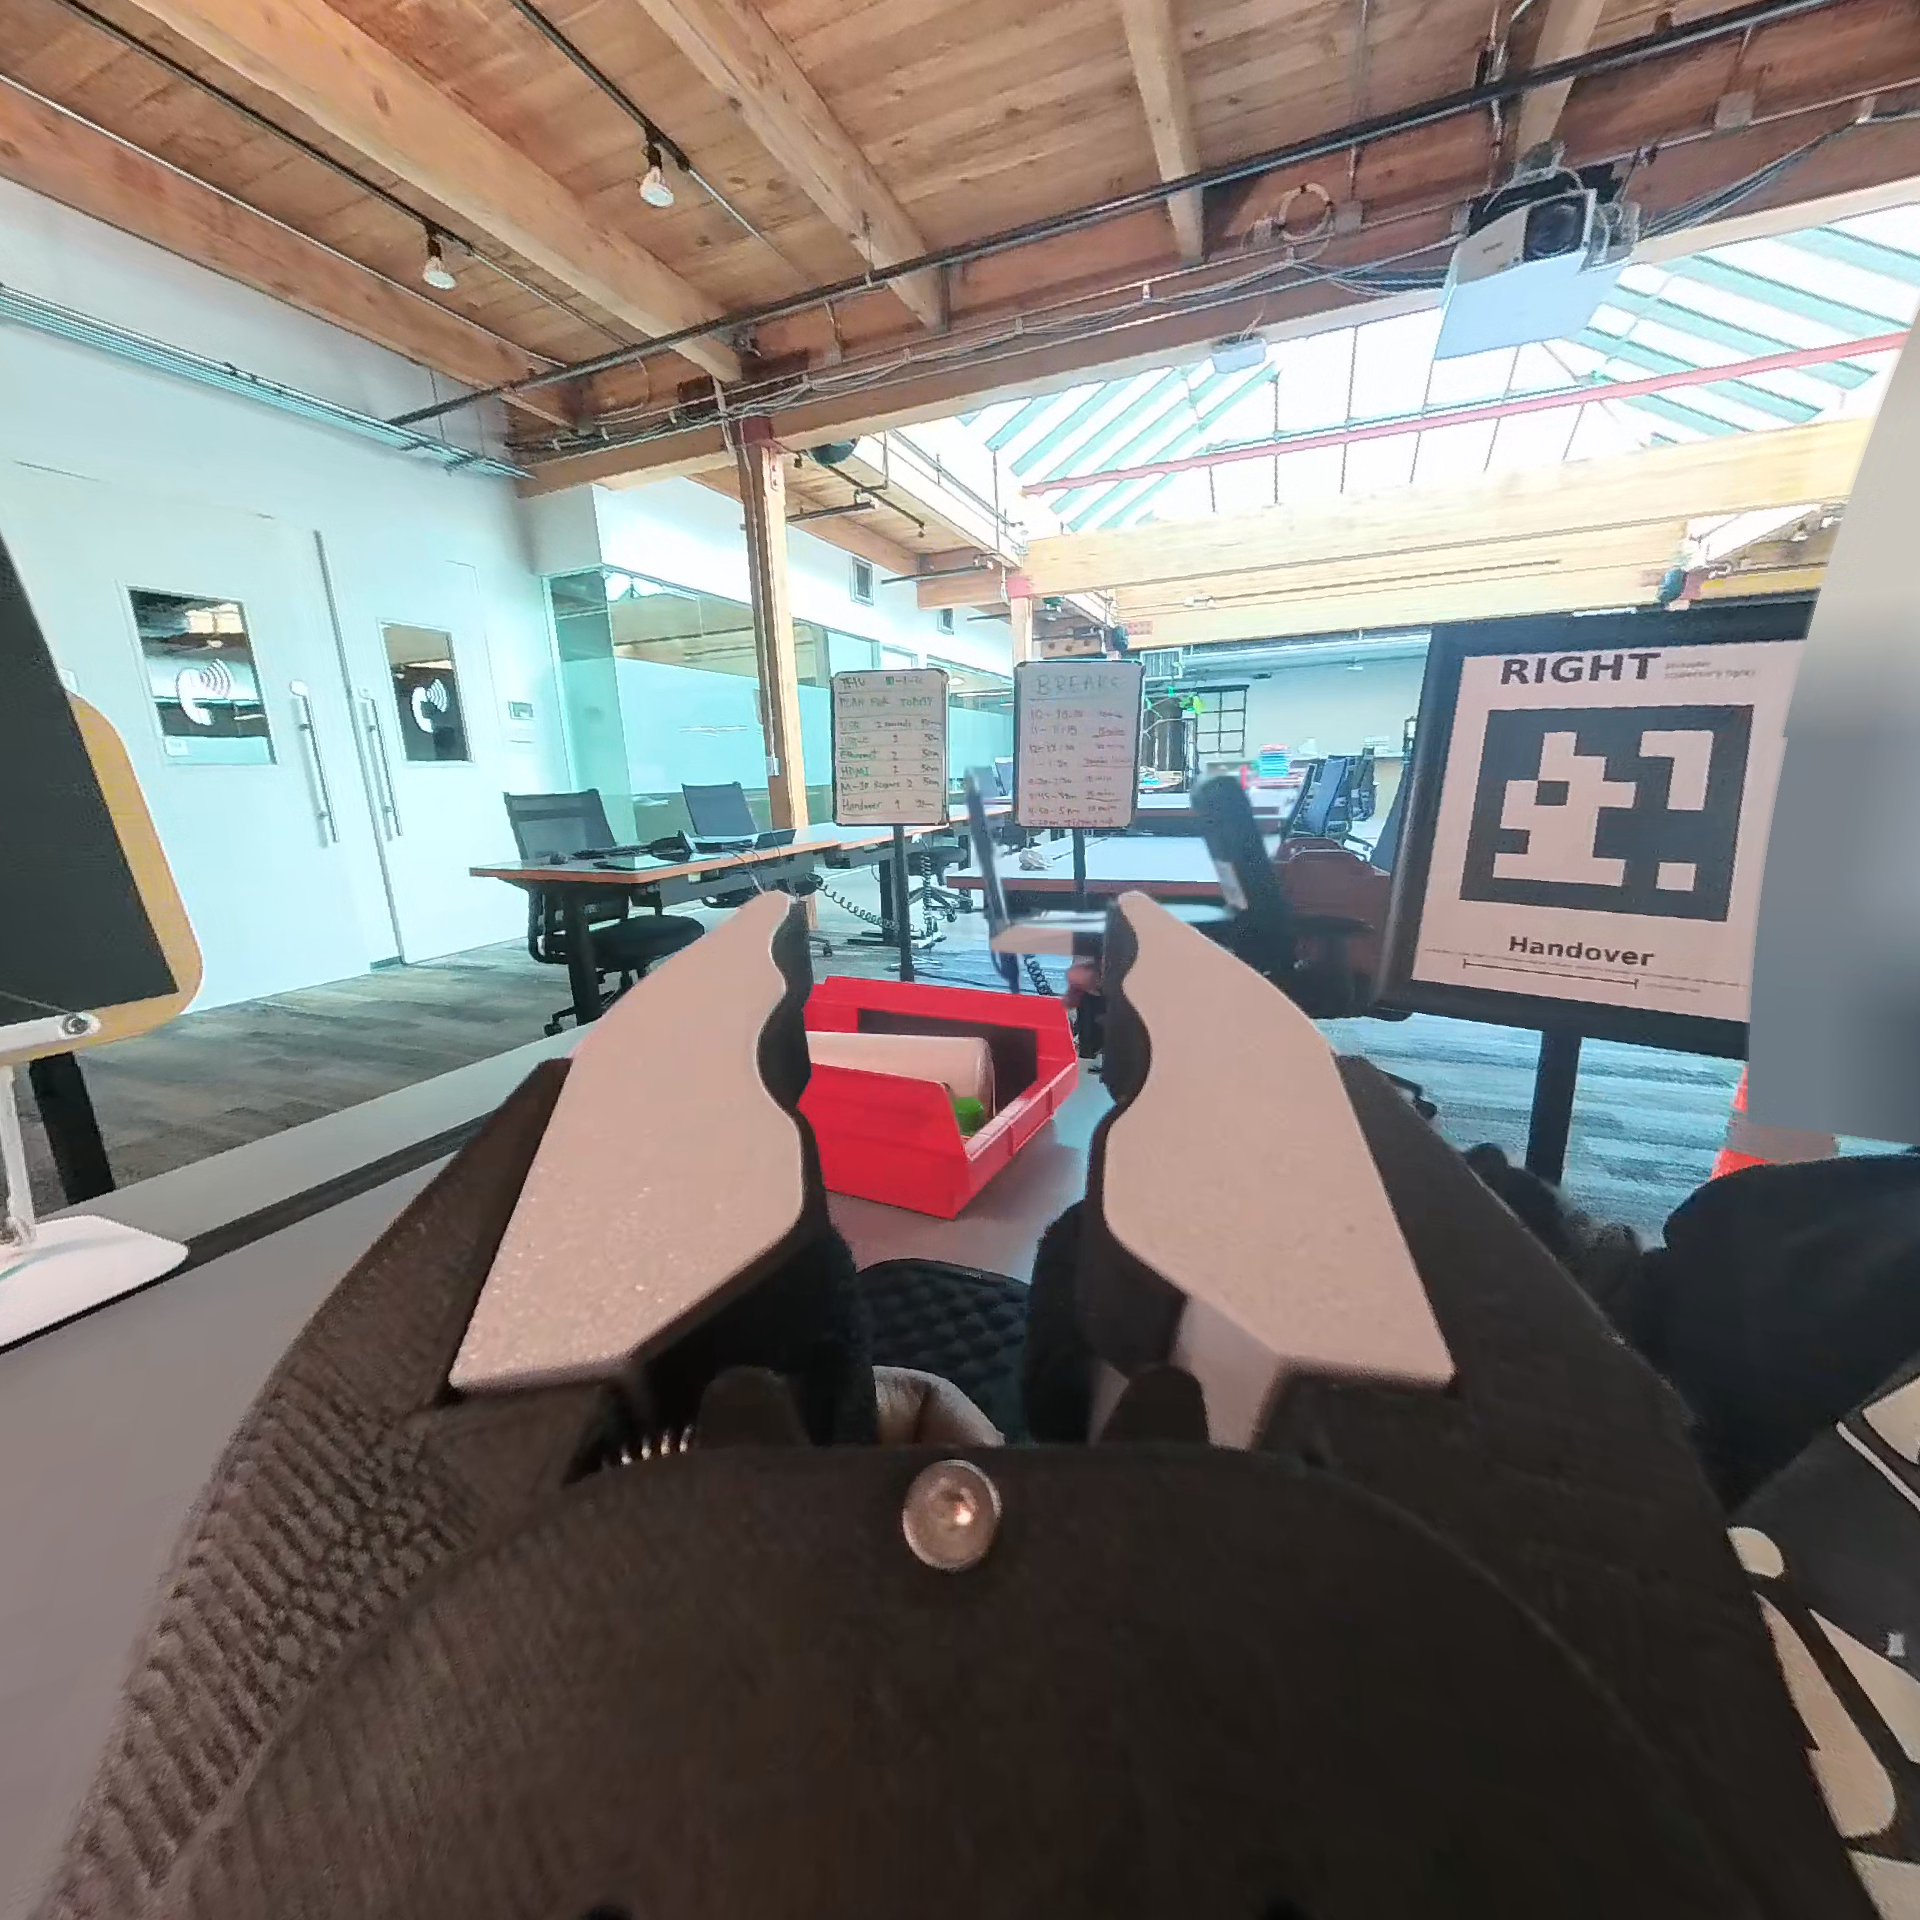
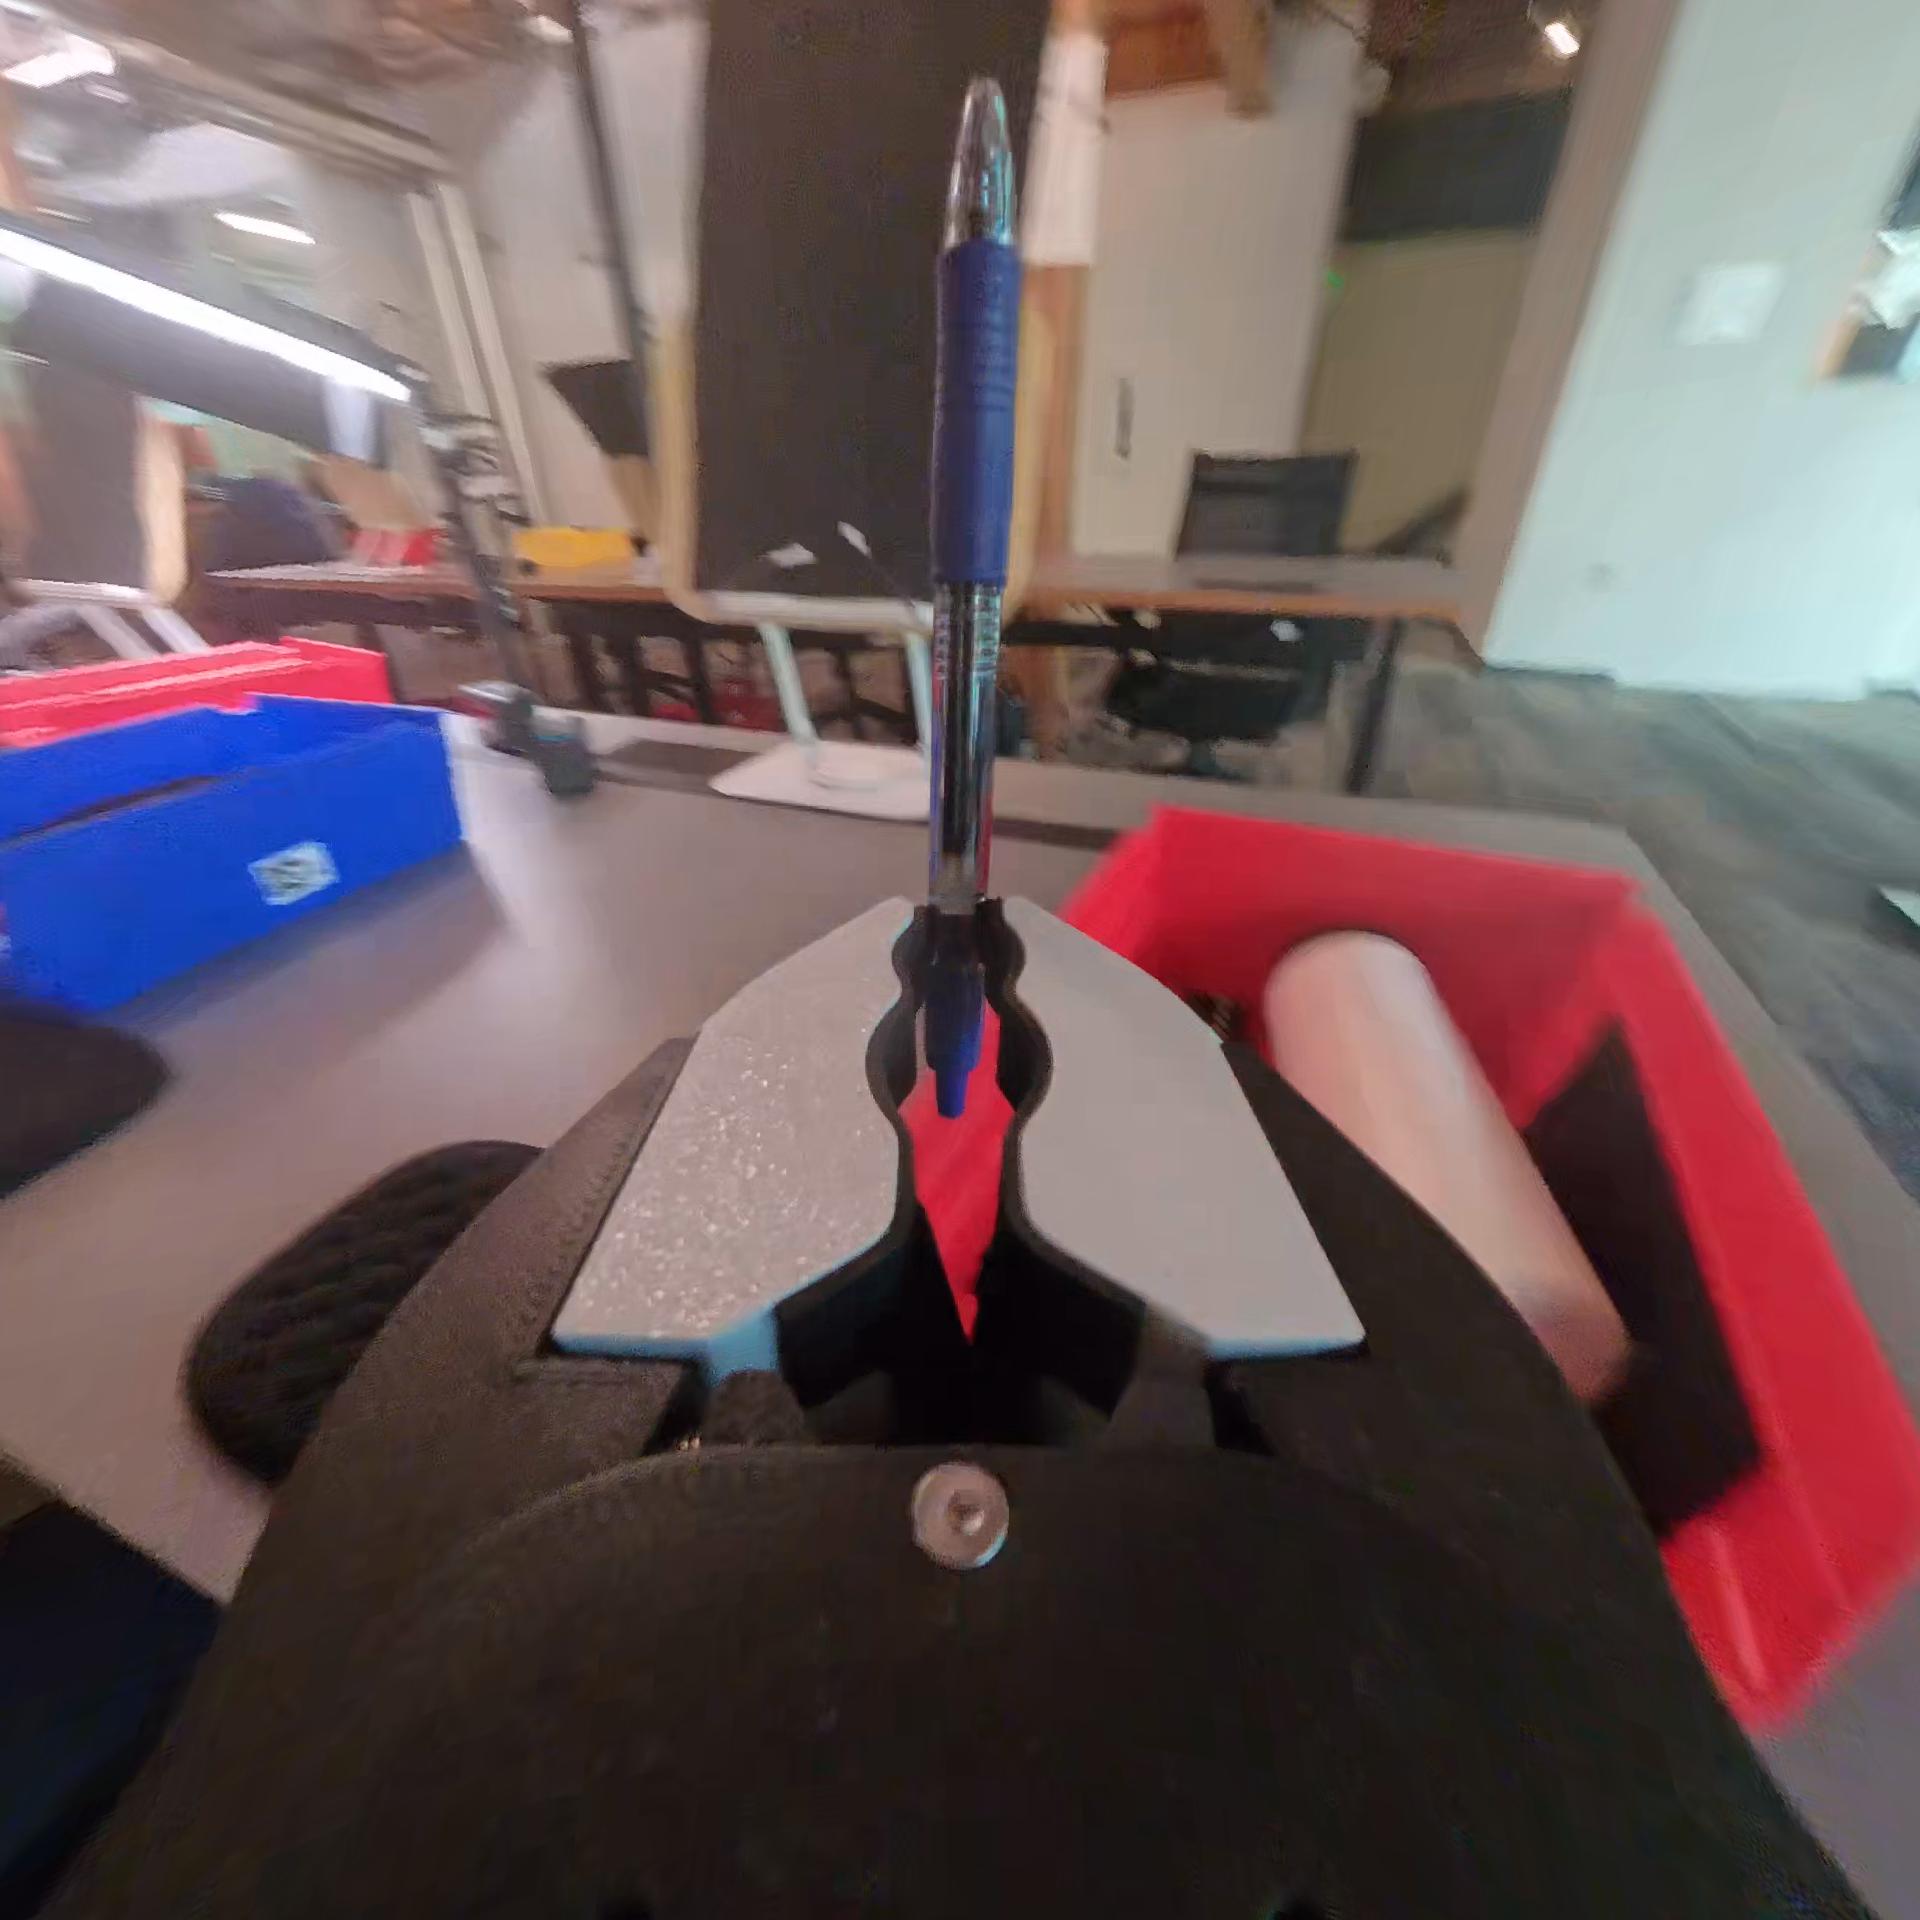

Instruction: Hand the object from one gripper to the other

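Observation:
My right gripper (image 2: 954,920) is shut on a blue pen (image 2: 972,416) near its clicker end. The pen has a clear barrel and a blue rubber grip and stands upright out of the fingertips, tip up. The gripper hovers above the grey table (image 2: 540,977), beside the red bin (image 2: 1683,1195). My left gripper (image 1: 951,920) is open and empty, held above the grey table (image 1: 208,1382) and pointing toward the red bin (image 1: 914,1132). Neither gripper shows in the other's view.
The red bin holds a white roll (image 2: 1434,1132) and a small green item (image 1: 968,1114). A blue bin (image 2: 208,810) stands at the left in the right wrist view, a red one behind it. A marker sign on a stand (image 1: 1600,831) is at right, a stand base (image 1: 62,1278) at left. About 35 cm separates my left fingertips from my right.

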`<state>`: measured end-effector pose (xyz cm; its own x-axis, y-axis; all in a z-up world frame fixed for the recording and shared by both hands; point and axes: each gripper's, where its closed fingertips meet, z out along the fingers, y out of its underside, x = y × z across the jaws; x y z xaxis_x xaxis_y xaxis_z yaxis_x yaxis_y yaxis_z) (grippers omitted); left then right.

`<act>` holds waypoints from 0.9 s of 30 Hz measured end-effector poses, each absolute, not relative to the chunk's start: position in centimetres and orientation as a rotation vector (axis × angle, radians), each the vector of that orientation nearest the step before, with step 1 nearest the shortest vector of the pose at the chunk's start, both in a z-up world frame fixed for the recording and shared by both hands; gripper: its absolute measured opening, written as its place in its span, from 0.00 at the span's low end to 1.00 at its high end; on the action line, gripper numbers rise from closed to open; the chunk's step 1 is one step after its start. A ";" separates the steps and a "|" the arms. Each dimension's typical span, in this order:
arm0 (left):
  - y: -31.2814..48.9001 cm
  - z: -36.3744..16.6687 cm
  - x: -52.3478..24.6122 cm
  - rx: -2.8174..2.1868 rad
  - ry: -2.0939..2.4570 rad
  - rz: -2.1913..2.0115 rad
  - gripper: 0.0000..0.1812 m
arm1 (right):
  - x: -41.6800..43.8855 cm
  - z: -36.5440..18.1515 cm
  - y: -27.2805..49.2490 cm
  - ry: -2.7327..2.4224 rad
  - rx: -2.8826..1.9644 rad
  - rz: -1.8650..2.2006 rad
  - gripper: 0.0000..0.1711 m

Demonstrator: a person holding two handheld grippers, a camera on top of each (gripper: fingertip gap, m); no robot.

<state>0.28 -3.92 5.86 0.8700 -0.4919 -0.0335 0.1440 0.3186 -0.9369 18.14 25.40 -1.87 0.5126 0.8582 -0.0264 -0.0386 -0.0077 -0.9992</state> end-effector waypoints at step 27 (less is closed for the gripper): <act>-5.2 4.1 -9.7 -1.425 0.155 0.013 0.28 | 18.3 -11.6 32.2 -0.692 -1.701 0.648 0.16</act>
<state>-9.70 -5.18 4.11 0.9899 -0.0832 -0.1149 -0.1019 0.1469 -0.9839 18.25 32.22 -11.58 0.6756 0.7341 -0.0674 0.1151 -0.1954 -0.9739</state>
